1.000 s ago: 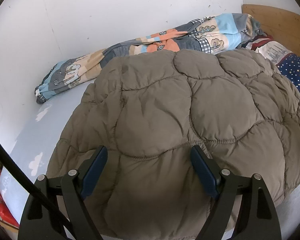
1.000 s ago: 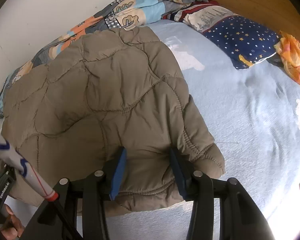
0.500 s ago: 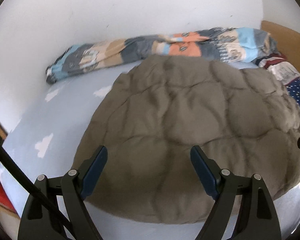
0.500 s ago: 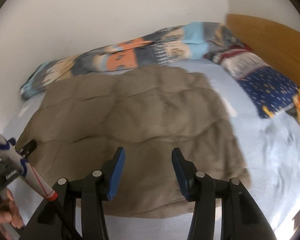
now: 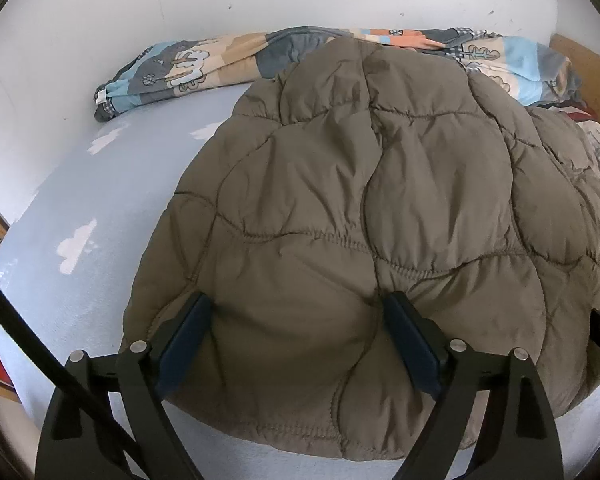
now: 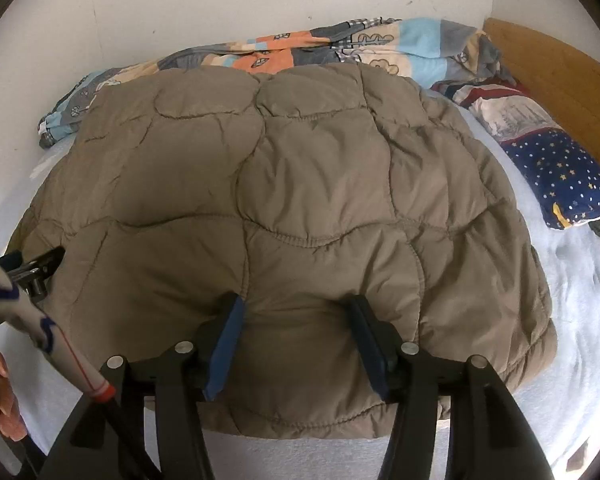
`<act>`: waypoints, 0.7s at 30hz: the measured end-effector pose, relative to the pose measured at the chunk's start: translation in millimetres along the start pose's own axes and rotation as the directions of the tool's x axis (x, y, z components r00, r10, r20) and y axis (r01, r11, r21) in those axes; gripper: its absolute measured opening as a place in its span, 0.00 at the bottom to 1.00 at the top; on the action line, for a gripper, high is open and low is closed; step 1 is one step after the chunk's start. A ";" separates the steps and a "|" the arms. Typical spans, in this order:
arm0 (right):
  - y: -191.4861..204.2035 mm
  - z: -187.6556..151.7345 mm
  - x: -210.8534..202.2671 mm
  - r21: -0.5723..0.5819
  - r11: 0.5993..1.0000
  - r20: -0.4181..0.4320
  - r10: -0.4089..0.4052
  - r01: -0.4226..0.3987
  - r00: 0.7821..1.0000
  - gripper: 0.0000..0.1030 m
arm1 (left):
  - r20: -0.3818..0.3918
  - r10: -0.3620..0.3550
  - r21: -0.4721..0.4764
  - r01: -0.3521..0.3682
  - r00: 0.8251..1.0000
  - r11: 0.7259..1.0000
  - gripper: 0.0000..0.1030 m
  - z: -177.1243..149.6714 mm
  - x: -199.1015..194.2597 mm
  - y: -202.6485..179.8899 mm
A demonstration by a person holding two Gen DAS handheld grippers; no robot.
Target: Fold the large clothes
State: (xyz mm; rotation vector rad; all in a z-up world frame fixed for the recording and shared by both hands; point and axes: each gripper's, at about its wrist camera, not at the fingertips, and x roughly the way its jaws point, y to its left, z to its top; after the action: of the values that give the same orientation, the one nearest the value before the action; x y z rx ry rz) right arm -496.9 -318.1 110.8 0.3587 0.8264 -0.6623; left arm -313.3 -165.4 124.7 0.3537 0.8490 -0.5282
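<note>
Brown quilted jacket point(image 5: 372, 216) between spread grippers point(image 6: 296, 320)

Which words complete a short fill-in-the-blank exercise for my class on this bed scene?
1. The quilted jacket is ____ in colour.
2. The jacket lies on a pale blue bed sheet printed with white ____.
3. The dark blue pillow is dotted with small ____.
4. Both the left gripper and the right gripper are ____.

Missing words: brown; clouds; stars; open

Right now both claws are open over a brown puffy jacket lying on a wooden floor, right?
Not quite: the jacket lies on a bed with a pale blue sheet, as the right wrist view shows. Both the right claw and the left claw are open over it.
</note>
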 end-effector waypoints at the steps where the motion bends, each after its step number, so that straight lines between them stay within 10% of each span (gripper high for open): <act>1: -1.3 -0.8 -0.4 0.002 1.000 0.000 0.005 -0.005 1.000 0.58 | -0.002 0.001 -0.001 -0.001 1.000 1.000 0.86 -0.2 -0.5 0.5; 21: -100.8 -19.0 -38.7 0.301 0.945 -0.050 -0.122 0.132 0.991 0.58 | 0.000 0.071 -0.065 -0.071 0.997 0.995 0.87 -13.3 -12.4 17.4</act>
State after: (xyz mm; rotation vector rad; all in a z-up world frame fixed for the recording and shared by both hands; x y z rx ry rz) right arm -593.8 -367.5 124.3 0.5988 0.7822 -0.9106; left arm -318.3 -140.9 127.7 0.3221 0.8467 -0.4342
